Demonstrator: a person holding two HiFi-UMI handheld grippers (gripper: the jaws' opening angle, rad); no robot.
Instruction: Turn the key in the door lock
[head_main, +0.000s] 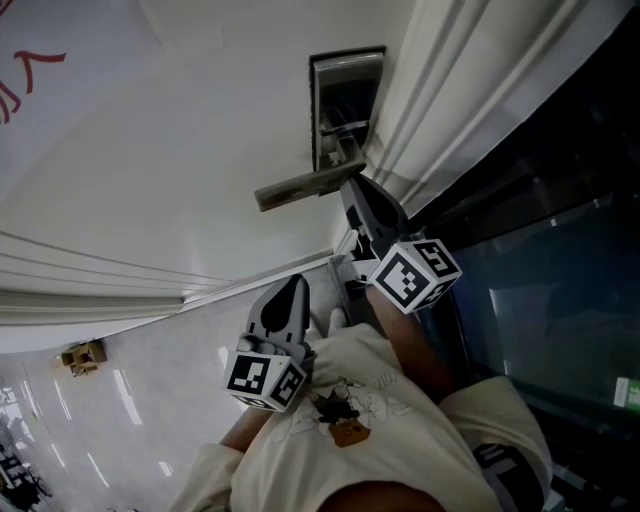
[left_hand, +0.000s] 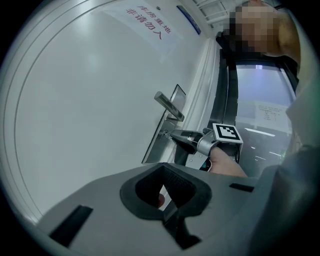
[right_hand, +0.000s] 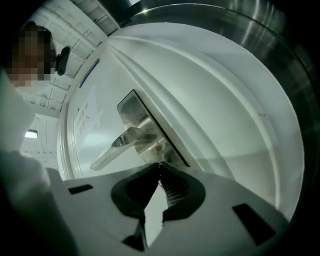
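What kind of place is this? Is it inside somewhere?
Probably indoors, in a hallway of an office or public building. There is a white door with a metal lever handle and a printed notice, a shiny pale floor, and a dark glass panel beside the door.

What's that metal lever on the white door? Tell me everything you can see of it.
The door handle is a flat, silvery metal lever fixed to a long plate on the white door. It juts sideways from the plate and looks unpressed. Nothing holds it; the right gripper points at the plate below it, apart from it.
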